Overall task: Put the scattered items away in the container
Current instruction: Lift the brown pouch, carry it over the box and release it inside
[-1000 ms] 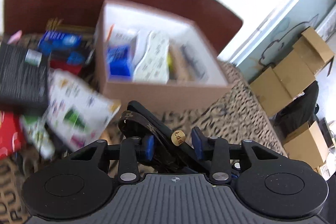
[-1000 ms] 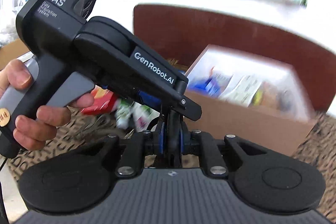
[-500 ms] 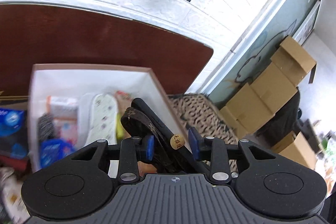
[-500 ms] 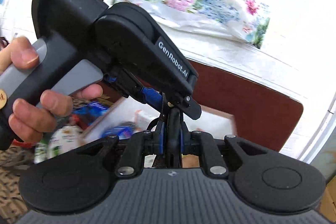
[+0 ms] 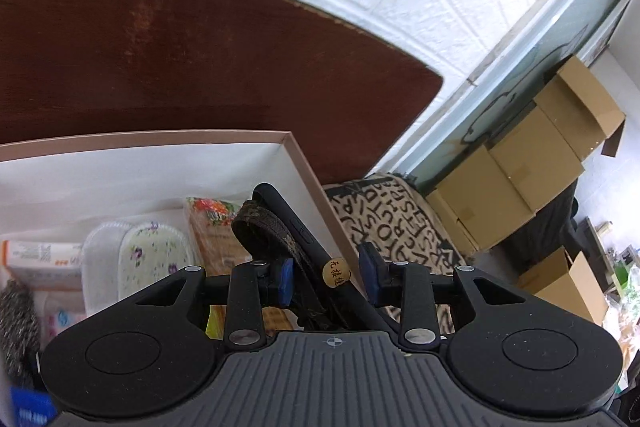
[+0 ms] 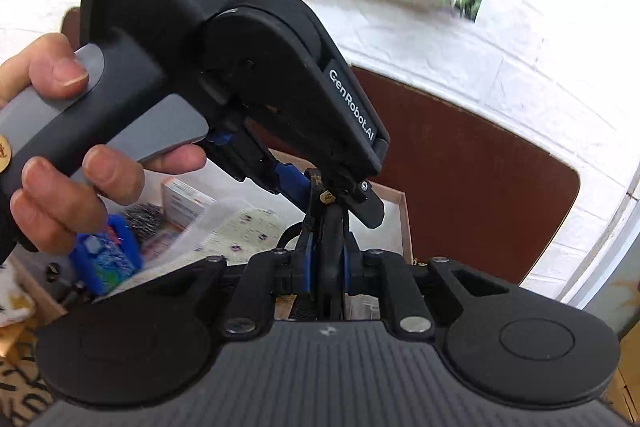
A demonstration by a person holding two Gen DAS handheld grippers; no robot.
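Several items in box: pads pack [image 5: 152,259], orange packet [image 5: 212,223], white-orange carton [image 5: 40,267], grey scrubber [image 5: 18,331], all lower left of left view.
Box [image 5: 308,175]: pink rim, white inside, lower left of left view; brown board [image 5: 200,67] behind it.
Phone [image 5: 304,239]: black, with brown strap [image 5: 264,231], lower centre of left view, tip over box's right wall, above the contents.
Left gripper [image 5: 328,275]: blue fingers apart, gap visible on right side of phone; not clamping, by my read.
Right gripper [image 6: 326,267]: fingers pressed on a thin dark part, most likely the phone; right view shows it under the left tool, over the box.
Blue pack [image 6: 108,259]: lower left of right view, blurred; in or out of box — cannot tell.
Progress: mostly filled; phone not yet set down.
Left outside: not in view; cannot tell.
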